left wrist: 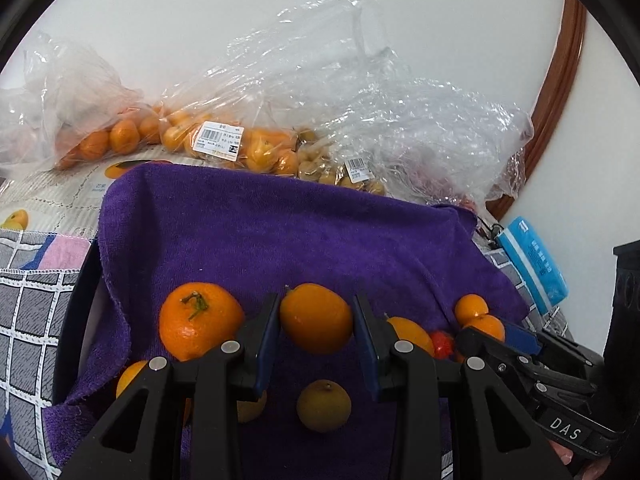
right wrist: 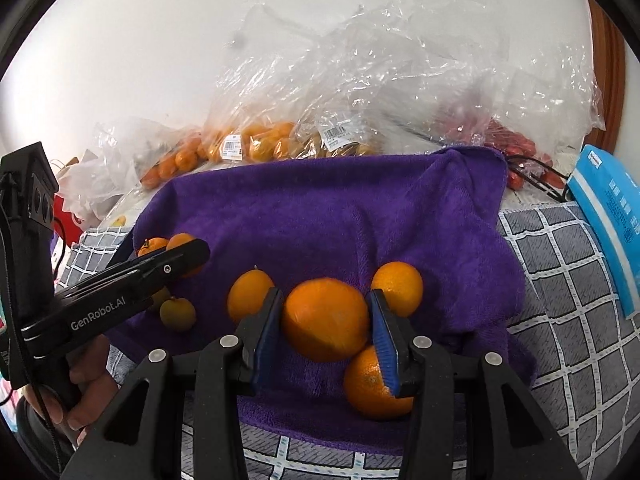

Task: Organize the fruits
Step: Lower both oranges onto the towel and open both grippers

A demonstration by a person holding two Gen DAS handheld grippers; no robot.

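Observation:
A purple towel [left wrist: 280, 232] carries several loose oranges. My left gripper [left wrist: 316, 304] is shut on a small smooth orange [left wrist: 316, 320], with both blue pads against its sides. A stemmed mandarin [left wrist: 200, 320] lies to its left and a yellow-green fruit [left wrist: 324, 406] sits below it. My right gripper [right wrist: 326, 296] is shut on a bigger orange [right wrist: 325, 320] low over the purple towel [right wrist: 320, 216]. Close around that one are three more oranges [right wrist: 250, 294], [right wrist: 398, 288], [right wrist: 372, 388]. The left gripper [right wrist: 192, 252] shows at the left, held by a hand [right wrist: 84, 376].
Clear plastic bags [left wrist: 224, 144] of oranges, yellowish fruit and red fruit line the back by the white wall. A blue packet [right wrist: 608, 216] lies at the right on a grey checked cloth [right wrist: 560, 280]. A small yellow fruit [right wrist: 178, 314] rests near the towel's left edge.

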